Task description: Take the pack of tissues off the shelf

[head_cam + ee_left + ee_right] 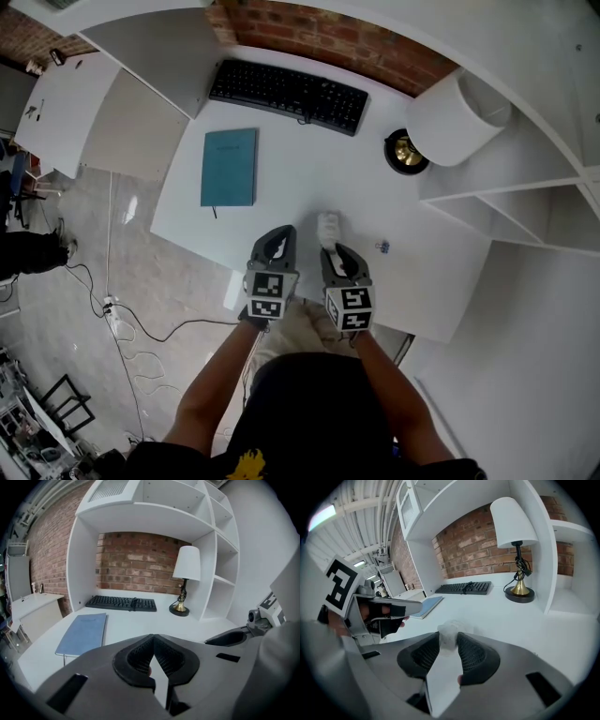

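Observation:
The pack of tissues [328, 226] is a small white, crinkly packet, and my right gripper [333, 246] is shut on it just above the front part of the white desk [281, 197]. In the right gripper view the pack [449, 633] sticks out between the two dark pads [471, 654]. My left gripper [280, 234] hovers beside it on the left. Its tips meet in the left gripper view [153, 640], with nothing between them. The white shelf unit [511, 202] stands to the right of the desk.
A teal notebook [229, 167] lies on the desk's left part, a black keyboard [289, 94] at the back. A lamp with a white shade [457, 117] and brass foot stands at the back right. A small blue clip [382, 247] lies near the right gripper. Cables run over the floor [122, 319].

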